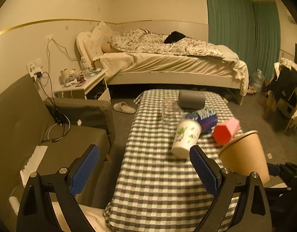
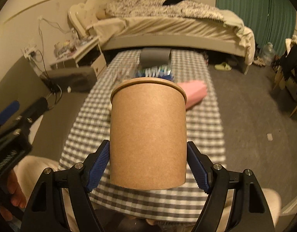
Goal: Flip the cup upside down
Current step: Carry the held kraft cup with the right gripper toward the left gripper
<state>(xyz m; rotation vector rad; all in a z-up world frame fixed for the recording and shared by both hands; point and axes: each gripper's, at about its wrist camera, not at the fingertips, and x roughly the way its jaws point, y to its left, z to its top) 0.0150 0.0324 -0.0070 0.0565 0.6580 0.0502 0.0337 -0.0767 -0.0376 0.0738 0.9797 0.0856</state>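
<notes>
My right gripper (image 2: pixel 148 154) is shut on a brown paper cup (image 2: pixel 148 133), its blue pads (image 2: pixel 99 166) pressed on both sides. The cup is held above the checkered table (image 2: pixel 167 201), its rim pointing away from me. The cup also shows in the left wrist view (image 1: pixel 244 154), tilted, at the right. My left gripper (image 1: pixel 144 160) is open and empty over the table's near left part (image 1: pixel 148 183). A white cup with green print (image 1: pixel 186 138) lies tilted on the table, just beyond the left gripper's right fingertip (image 1: pixel 198 158).
On the table beyond lie a red and pink hexagonal box (image 1: pixel 225 131), a blue package (image 1: pixel 205 118), a clear plastic bottle (image 1: pixel 168 109) and a grey roll (image 1: pixel 191 98). A grey sofa (image 1: pixel 51 145) stands left, a bed (image 1: pixel 167 61) behind, a chair with clothes (image 1: pixel 287 89) right.
</notes>
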